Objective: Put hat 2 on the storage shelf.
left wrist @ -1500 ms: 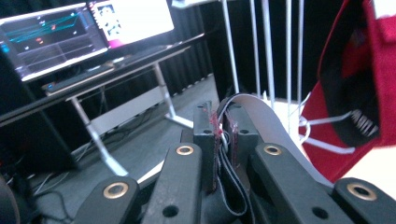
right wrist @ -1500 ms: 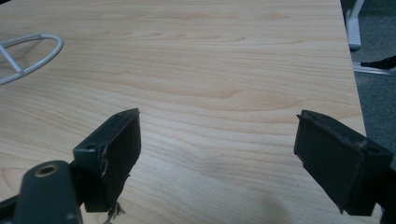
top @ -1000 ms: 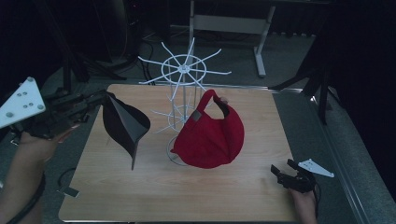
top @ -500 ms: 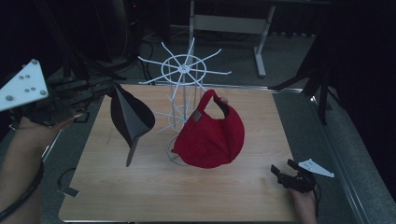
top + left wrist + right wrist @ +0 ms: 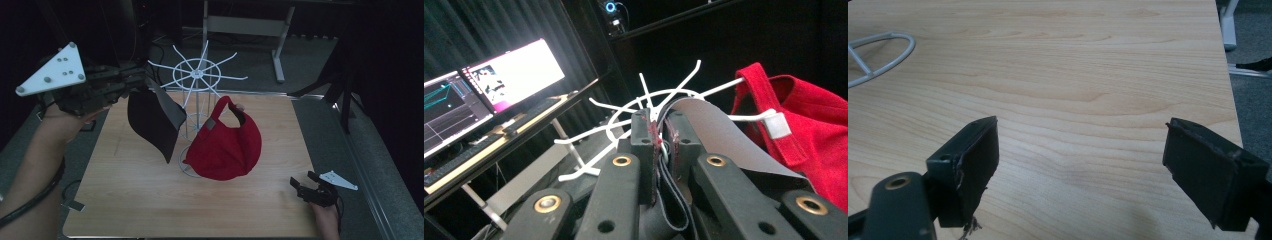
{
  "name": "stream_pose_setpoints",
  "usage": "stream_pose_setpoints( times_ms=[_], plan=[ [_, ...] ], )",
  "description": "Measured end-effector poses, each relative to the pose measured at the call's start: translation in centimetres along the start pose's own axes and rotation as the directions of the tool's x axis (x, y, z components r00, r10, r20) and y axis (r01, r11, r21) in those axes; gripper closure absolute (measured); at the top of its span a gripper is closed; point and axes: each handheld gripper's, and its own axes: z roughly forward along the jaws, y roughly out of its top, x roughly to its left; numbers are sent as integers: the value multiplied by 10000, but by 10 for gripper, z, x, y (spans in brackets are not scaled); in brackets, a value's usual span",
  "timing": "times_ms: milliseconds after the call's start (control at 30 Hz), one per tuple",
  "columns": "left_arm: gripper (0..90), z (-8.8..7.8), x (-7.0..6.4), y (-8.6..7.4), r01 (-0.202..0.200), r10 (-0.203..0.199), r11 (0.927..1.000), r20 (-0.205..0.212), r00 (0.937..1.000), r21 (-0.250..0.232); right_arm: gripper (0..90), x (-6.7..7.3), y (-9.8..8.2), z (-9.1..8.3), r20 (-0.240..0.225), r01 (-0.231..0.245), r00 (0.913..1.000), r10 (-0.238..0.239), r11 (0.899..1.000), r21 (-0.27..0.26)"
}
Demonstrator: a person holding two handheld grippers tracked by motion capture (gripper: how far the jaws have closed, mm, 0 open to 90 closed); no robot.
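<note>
Left gripper [image 5: 131,82] held a black cap [image 5: 152,122] aloft beside the white wire rack [image 5: 197,80], jaws closed tight on the cap's rear band; in the left gripper view the strap ran pinched between the two pads, grey brim underside curving off to the right. Likely step: hanging this cap on a free prong of the rack. To do it well, the strap loop would need to be brought level with a bare prong tip, then slid along it before release; the grip on thin fabric looked secure but gave little control over swing, so a slow approach seemed advisable. Red cap [image 5: 225,142] already hung from a prong by its back strap, crown slumped toward the rack's ring base. Materials: caps soft woven cloth, brims stiff and curved; rack thin coated wire, radial spokes with upturned ends. Desk [image 5: 140,200] pale wood-grain laminate, smooth. Right gripper [image 5: 306,187] sat low near the desk's right front corner, jaws wide apart, holding nothing.
</note>
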Motion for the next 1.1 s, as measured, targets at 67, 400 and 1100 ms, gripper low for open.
stream_pose_setpoints(
  times_ms=[67, 400, 1100],
  plan=[
    [850, 4, 0, 1, 29, -29, 10000, 108, 9999, -48, 147, 0, 0, 0, -2, 1, 10000, -1, 10000, 7],
    [849, 20, -7, 6, 91, -85, 9999, 616, 9981, -86, 147, 0, 0, 1, 30, -16, 10000, 16, 10000, 66],
    [836, 16, -28, -31, 184, -225, 9992, 1196, 9926, 350, 147, -1, 0, 1, 62, -108, 9999, 107, 9998, 138]
  ],
)
